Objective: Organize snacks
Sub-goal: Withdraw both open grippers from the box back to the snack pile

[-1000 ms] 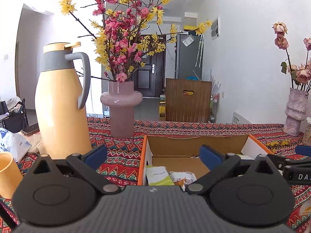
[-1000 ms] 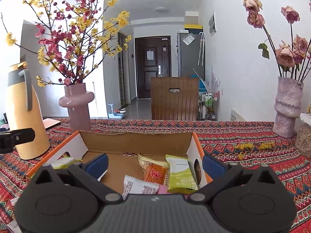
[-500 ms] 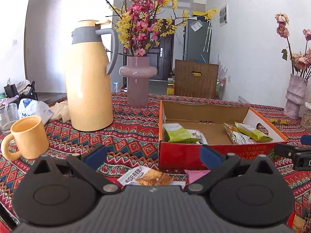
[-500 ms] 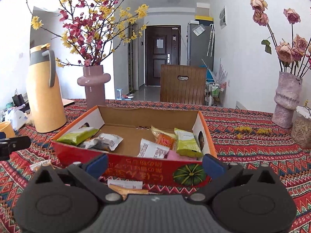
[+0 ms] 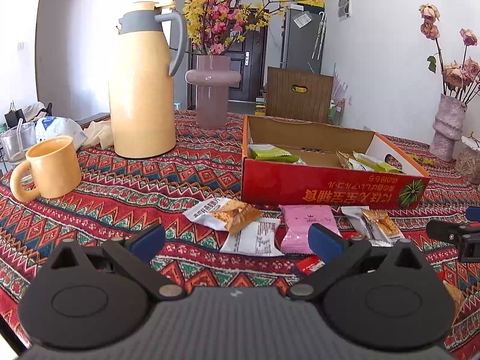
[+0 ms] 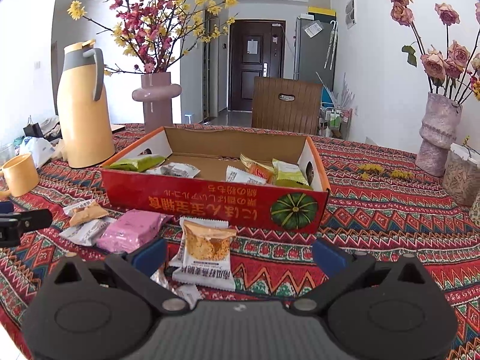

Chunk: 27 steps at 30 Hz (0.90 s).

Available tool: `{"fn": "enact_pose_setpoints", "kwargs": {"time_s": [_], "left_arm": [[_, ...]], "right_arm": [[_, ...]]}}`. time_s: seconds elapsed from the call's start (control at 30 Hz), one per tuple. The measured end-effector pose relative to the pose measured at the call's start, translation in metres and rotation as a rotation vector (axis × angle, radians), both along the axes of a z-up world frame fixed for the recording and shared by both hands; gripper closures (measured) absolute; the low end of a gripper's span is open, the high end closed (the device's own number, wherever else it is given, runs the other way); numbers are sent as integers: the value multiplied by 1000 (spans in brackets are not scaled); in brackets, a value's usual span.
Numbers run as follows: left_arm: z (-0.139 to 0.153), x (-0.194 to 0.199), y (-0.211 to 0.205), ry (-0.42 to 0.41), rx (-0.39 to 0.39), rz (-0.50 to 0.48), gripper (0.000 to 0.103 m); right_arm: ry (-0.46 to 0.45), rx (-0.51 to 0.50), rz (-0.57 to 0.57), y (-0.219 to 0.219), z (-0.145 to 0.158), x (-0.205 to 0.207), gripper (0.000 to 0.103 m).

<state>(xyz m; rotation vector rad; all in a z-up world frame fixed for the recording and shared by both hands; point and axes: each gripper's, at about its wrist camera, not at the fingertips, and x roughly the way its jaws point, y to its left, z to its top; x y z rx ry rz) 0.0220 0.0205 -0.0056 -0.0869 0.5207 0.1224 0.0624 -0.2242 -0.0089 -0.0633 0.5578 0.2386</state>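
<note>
Hovering low over the patterned tablecloth (image 5: 126,192), both tools empty: left gripper (image 5: 236,238) has its jaws spread wide, nothing between the blue pads; right gripper (image 6: 239,251) likewise wide open, gripping nothing. Red cardboard box (image 6: 216,201) sits ahead of both, open-topped, pumpkin print on its near wall; green snack packet (image 6: 138,162) lies inside at its left end, more wrappers toward the right end. Loose snacks lie on the cloth between box and grippers. Left wrist view: orange-and-white packet (image 5: 222,213) just ahead of the pads, overlapping a white packet (image 5: 255,238); pink packet (image 5: 303,226) just beyond the right pad, touching the white one. Right wrist view: crispy-snack packet (image 6: 207,252) directly ahead between the pads, nearer the left pad, flat on the cloth; same pink packet (image 6: 132,234) ahead-left. Well ahead-left of the left gripper: yellow mug (image 5: 51,169), yellow thermos jug (image 5: 141,90), pink vase (image 5: 213,90) of blossom branches behind it. Tip of the right gripper shows at the far right edge of the left view
</note>
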Motion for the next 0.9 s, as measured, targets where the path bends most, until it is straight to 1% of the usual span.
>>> {"fn": "enact_pose_setpoints", "kwargs": {"time_s": [0.2,0.4,0.6,0.9], "left_arm": [[-8,-10,-4,37,-18,-15,0],[-7,-18,-9,29,-27,-45,0],[-7,-21,-10,27,-42,-68,0],[-10,-21,-9,46,-53,-70,0]], "right_arm": [[35,9,-7,-9,-10,-20,0],[48,38,-29,-18,-19,-39,0],[58,56,-62,-25,-27,-48,0],[54,64,-50,-23,-30,-57,0]]}}
